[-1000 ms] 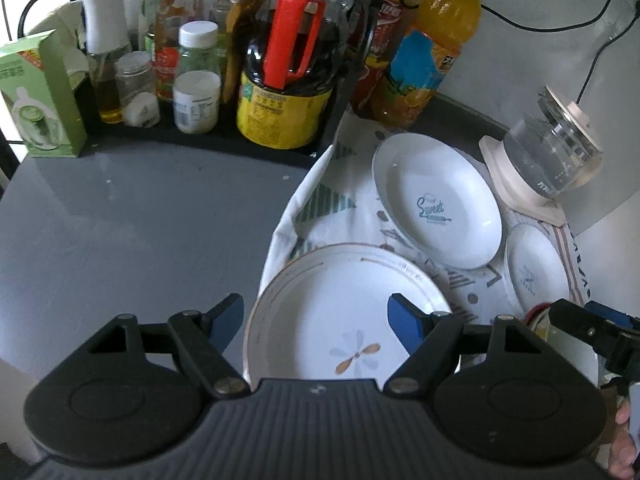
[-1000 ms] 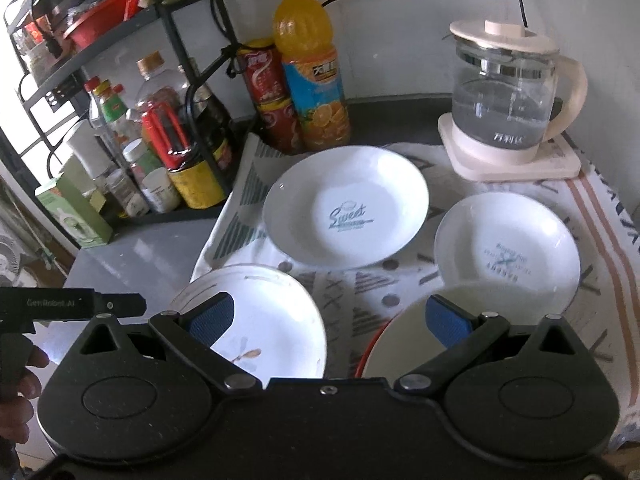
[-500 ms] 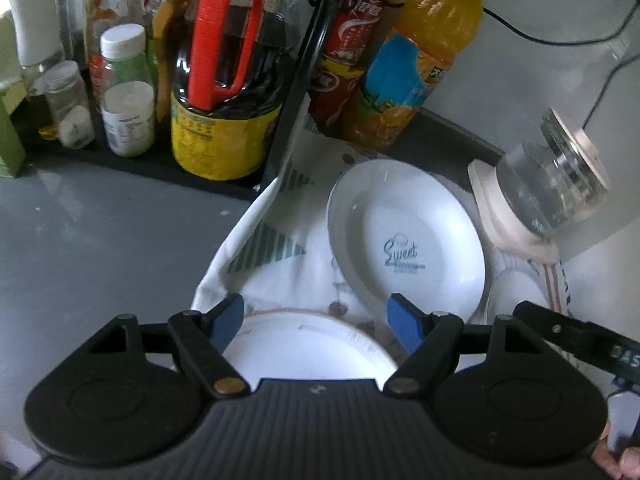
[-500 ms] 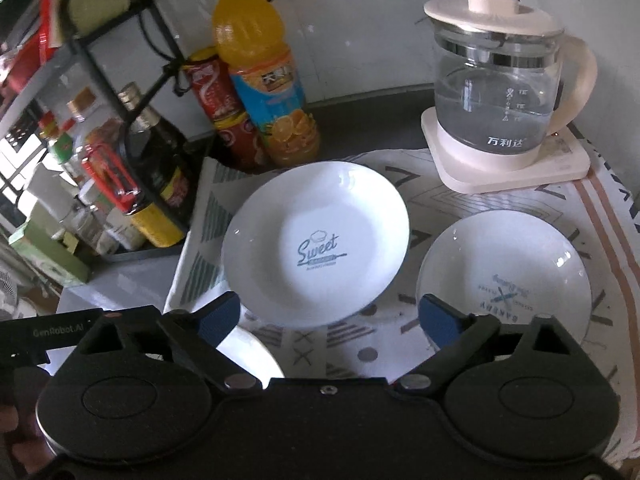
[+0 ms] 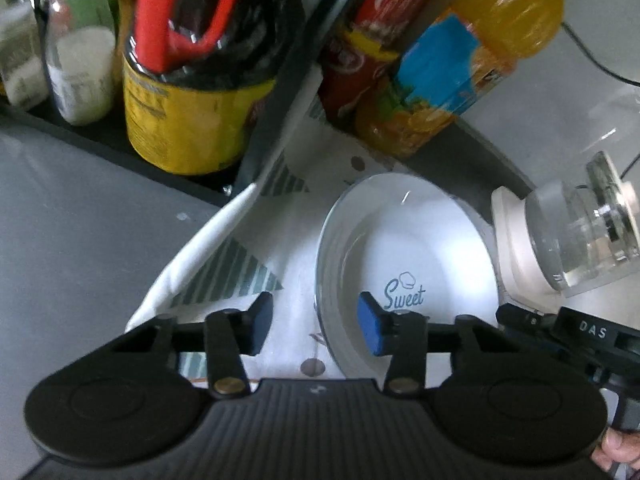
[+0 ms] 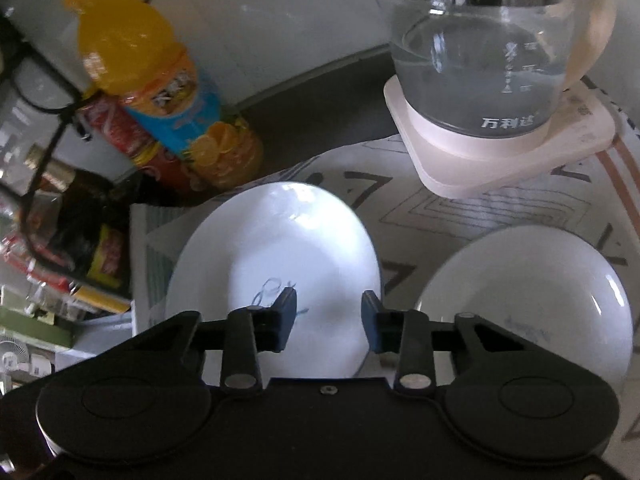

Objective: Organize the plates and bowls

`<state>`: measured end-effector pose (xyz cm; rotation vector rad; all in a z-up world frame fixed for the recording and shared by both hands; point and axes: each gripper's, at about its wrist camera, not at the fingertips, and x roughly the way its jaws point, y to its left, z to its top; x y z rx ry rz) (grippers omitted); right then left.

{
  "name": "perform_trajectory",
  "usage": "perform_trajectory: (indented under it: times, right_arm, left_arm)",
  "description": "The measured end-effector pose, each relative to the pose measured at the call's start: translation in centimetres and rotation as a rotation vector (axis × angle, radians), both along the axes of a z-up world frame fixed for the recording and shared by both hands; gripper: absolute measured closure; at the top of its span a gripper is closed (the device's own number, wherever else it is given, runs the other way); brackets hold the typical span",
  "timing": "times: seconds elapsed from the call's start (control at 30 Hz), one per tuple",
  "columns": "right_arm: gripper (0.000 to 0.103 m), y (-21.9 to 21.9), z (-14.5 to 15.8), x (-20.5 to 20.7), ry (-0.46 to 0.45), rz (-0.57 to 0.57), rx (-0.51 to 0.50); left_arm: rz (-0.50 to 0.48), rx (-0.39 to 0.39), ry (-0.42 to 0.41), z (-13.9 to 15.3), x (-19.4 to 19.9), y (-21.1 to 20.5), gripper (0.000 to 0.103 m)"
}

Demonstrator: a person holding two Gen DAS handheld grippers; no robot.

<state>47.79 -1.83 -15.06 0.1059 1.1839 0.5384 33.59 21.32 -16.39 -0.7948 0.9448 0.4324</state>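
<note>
A patterned cloth (image 6: 460,216) is covering the counter, with a glass kettle (image 6: 480,52) and an orange juice bottle (image 6: 160,92) standing behind. Both tools are closing in on the white "Sweet" plate (image 5: 408,248) lying flat on it: the left gripper (image 5: 310,322) is straddling its left rim, the right gripper (image 6: 329,320) its right rim, jaws just narrowing but not visibly pinching yet. Next, I judge, both must clamp and lift evenly (glossy, shallow, probably slippery), while a smaller white dish (image 6: 532,300) is waiting beside.
</note>
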Motion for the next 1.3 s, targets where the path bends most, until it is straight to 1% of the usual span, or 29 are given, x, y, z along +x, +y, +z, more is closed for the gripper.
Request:
perform_trajectory:
  times: [0.1,0.13,0.2,0.23,0.27,0.37,0.43,0.5,0.57,0.63,0.7,0.8,0.9,0.97,1.0,1.07,1.17,1.3]
  right_arm:
    - [0.073,0.5,-1.2,1.4,0.018,-0.007,-0.036]
    - [0.077,0.7,-1.4,1.6,0.019,-0.003,-0.031]
    - [0.08,1.0,-2.0,2.2,0.04,0.004,-0.029]
    - [0.084,1.2,-2.2,2.3,0.041,0.006,-0.034]
    - [0.085,1.4,-2.1,2.5,0.035,0.009,-0.039]
    - [0.085,1.5,-1.5,2.7,0.012,-0.001,-0.045]
    - [0.084,1.1,-0.9,2.7,-0.001,-0.009,-0.03]
    - [0.084,0.9,-0.7,2.8,-0.015,-0.008,-0.04]
    - [0.084,0.8,-0.9,3.1,-0.018,-0.011,-0.065]
    - [0.083,0.6,-1.3,3.3,-0.007,-0.023,-0.067]
    - [0.082,1.1,-1.9,3.3,0.002,-0.004,-0.078]
    - [0.082,1.7,-2.9,3.2,0.013,0.013,-0.108]
    - [0.083,2.2,-4.2,3.1,0.032,0.023,-0.129]
    - [0.078,2.3,-5.1,3.1,0.063,0.036,-0.114]
    - [0.077,2.5,-5.1,3.1,0.058,0.04,-0.114]
    - [0.077,2.8,-5.0,3.3,0.072,0.048,-0.127]
    - [0.08,2.2,-5.0,3.6,0.098,0.029,-0.095]
    - [0.089,1.1,-3.9,2.7,0.078,0.044,-0.032]
  left_arm:
    - [0.007,-0.021,0.01,-1.0,0.8,0.1,0.071]
    - [0.01,-0.029,0.014,-1.3,1.0,0.1,0.072]
    - [0.015,-0.049,0.014,-1.8,1.3,0.2,0.075]
    - [0.017,-0.049,0.015,-1.9,1.3,0.2,0.076]
    - [0.02,-0.047,0.025,-2.0,1.4,0.3,0.077]
    - [0.022,-0.05,0.024,-2.2,1.4,0.3,0.079]
    - [0.022,-0.046,0.029,-2.3,1.7,0.3,0.08]
    - [0.029,-0.048,0.033,-2.5,1.7,0.3,0.085]
    - [0.038,-0.05,0.036,-2.6,1.8,0.4,0.088]
    - [0.048,-0.052,0.037,-2.8,1.9,0.4,0.09]
    - [0.052,-0.057,0.03,-2.9,2.0,0.4,0.096]
    - [0.067,-0.057,0.03,-2.8,2.1,0.3,0.096]
    - [0.079,-0.079,0.025,-3.0,2.2,0.5,0.095]
    - [0.085,-0.091,0.025,-3.1,2.2,0.7,0.095]
    - [0.086,-0.089,0.027,-3.1,2.2,0.6,0.095]
    - [0.085,-0.081,0.03,-3.0,2.2,0.5,0.095]
    - [0.087,-0.079,0.03,-2.8,2.0,0.6,0.095]
    - [0.096,-0.069,0.006,-1.8,1.2,1.0,0.096]
